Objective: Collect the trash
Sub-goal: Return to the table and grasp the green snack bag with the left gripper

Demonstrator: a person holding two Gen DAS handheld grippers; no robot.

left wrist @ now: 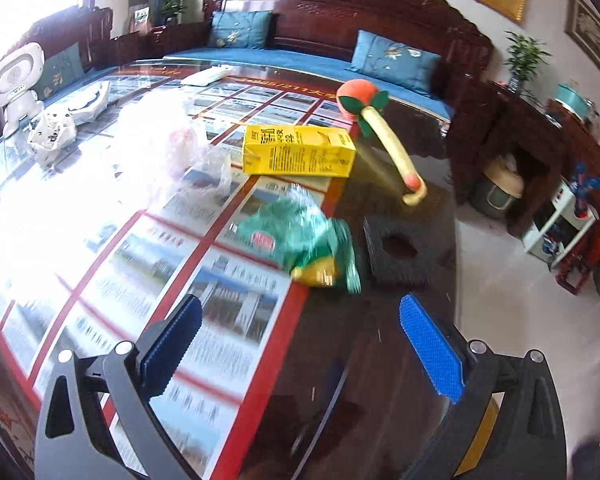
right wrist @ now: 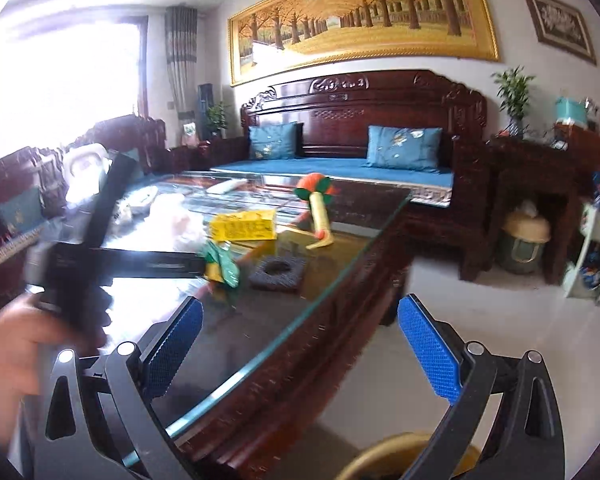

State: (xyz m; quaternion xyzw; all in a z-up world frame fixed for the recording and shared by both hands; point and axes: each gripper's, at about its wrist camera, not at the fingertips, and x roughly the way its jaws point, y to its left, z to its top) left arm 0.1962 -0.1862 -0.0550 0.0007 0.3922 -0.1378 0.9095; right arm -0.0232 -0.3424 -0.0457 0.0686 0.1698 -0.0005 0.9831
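Two grippers are in my views, and both have their jaws spread wide with nothing between the blue pads. My left gripper (left wrist: pixel 300 344) hangs over the glass-topped table (left wrist: pixel 384 360), angled down at it, and just ahead of its fingers lies a crumpled green and yellow wrapper (left wrist: pixel 304 246), blurred, resting on the glass beside a dark square coaster (left wrist: pixel 400 250). Beyond the wrapper a yellow carton (left wrist: pixel 298 152) lies on its side, with a clear plastic bag (left wrist: pixel 168 152) bunched up to its left and a plush peach-headed toy hammer (left wrist: pixel 380 136) to its right. A white toy robot (left wrist: pixel 14 80) stands at the far left end of the table. My right gripper (right wrist: pixel 300 348) sits near the table's near corner, above the edge and the pale floor (right wrist: pixel 480 292); in its view the left gripper's dark body (right wrist: pixel 80 256) and the hand (right wrist: pixel 24 344) holding it cross the left side. A yellow rim (right wrist: pixel 380 456) shows low between the right fingers; I cannot tell what it belongs to.
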